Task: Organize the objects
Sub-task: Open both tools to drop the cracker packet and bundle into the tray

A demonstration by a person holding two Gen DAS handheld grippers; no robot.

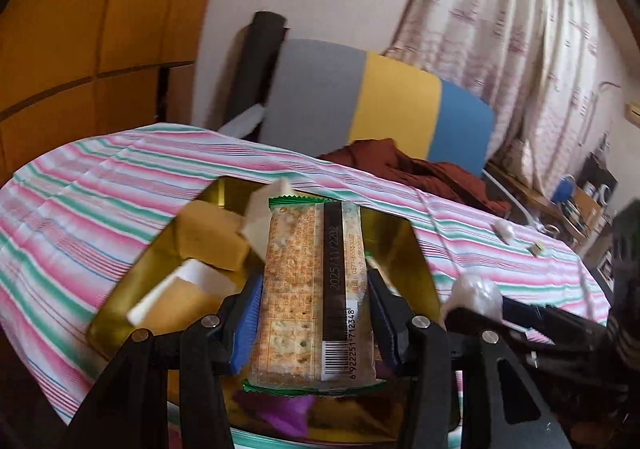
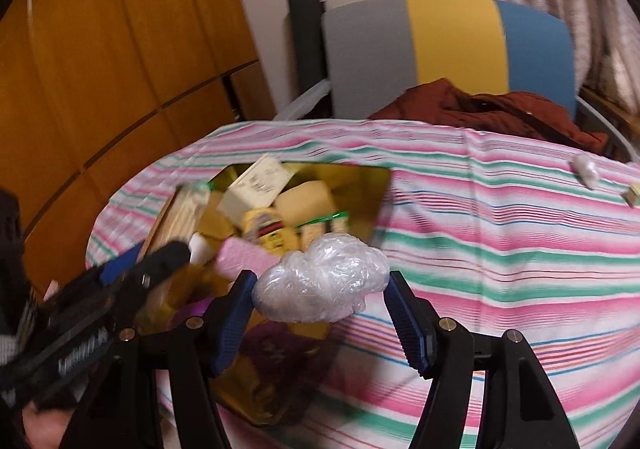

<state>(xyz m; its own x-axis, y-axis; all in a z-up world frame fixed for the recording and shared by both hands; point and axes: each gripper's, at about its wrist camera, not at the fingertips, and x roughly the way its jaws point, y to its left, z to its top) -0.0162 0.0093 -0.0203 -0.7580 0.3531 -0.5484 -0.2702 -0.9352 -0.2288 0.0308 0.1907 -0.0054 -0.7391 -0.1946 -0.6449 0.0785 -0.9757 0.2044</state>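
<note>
My left gripper [image 1: 314, 313] is shut on a green-edged cracker packet [image 1: 312, 289] and holds it over a gold tray [image 1: 416, 249] on the striped tablecloth. The tray holds several snack packets, among them tan blocks [image 1: 208, 237] and a pink packet [image 2: 244, 259]. My right gripper [image 2: 320, 313] is shut on a clear crumpled plastic-wrapped lump [image 2: 324, 281], just at the tray's right edge [image 2: 380, 205]. The left gripper [image 2: 132, 269] shows at the left of the right wrist view. The lump [image 1: 476, 295] shows at the right of the left wrist view.
Another small wrapped lump [image 2: 586, 169] and a small packet [image 2: 632, 195] lie far right on the striped tablecloth [image 2: 500, 241]. A grey, yellow and blue chair back [image 2: 448, 45] with dark red cloth [image 2: 492, 109] stands behind the table. Wooden cabinets [image 2: 100, 69] are at left.
</note>
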